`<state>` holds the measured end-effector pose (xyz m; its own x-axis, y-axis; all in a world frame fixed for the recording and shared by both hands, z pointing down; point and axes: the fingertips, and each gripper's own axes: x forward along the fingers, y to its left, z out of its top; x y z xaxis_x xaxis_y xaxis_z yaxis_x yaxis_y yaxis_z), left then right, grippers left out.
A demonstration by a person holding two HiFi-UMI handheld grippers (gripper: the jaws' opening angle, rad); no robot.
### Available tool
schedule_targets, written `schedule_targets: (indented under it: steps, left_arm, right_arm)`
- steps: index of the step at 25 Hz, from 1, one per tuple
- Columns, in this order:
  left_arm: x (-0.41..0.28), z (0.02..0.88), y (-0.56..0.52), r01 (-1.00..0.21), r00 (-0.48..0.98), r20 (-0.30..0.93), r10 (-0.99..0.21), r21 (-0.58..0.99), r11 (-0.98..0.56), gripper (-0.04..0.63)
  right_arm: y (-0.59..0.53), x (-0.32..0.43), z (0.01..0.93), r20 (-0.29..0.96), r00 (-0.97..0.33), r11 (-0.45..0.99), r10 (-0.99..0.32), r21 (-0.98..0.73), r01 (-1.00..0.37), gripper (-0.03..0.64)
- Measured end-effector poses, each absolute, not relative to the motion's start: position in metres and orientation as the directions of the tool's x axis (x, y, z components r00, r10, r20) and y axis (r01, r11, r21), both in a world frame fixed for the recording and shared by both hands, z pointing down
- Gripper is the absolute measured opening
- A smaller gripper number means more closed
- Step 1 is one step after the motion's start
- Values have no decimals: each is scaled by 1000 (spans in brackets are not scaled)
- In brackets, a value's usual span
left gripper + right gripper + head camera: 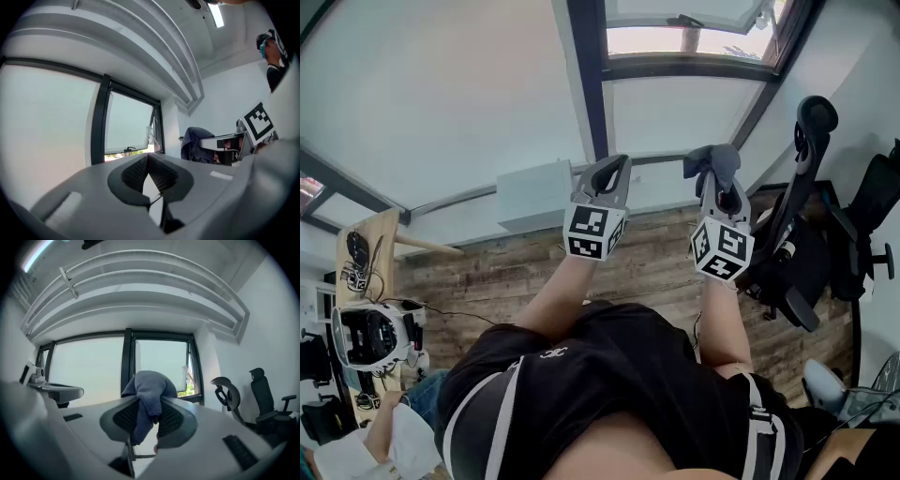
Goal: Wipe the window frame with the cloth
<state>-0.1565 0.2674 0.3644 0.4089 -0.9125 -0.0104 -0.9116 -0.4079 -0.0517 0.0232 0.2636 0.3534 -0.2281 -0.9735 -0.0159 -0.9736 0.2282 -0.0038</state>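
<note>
A grey-blue cloth is bunched between the jaws of my right gripper, which is shut on it; the same cloth tops my right gripper in the head view. My left gripper is held beside it, and its jaws meet at the tips with nothing between them. Both grippers point at the dark window frame, a short way from it. Its vertical bar stands straight ahead of the cloth. A tilted-open sash shows to the right.
Black office chairs stand at the right on the wooden floor. A white box sits under the window. At the left a wooden desk holds devices. A person in a black top fills the lower view.
</note>
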Motion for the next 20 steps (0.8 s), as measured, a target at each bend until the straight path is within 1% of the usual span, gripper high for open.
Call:
schedule_targets:
  steps: [5, 11, 20]
  left_arm:
    - [-158, 367, 268, -915, 402, -4, -915, -46, -402, 8]
    - [-150, 368, 271, -913, 405, -1, -914, -48, -405, 8]
    - [-138, 368, 276, -923, 382, -5, -924, -41, -382, 8]
  right_arm:
    - [266, 29, 354, -16, -219, 219, -976, 0, -976, 97]
    - [273, 30, 352, -40, -261, 260, -965, 10, -965, 103]
    - [279, 49, 354, -44, -262, 262, -964, 1, -965, 105]
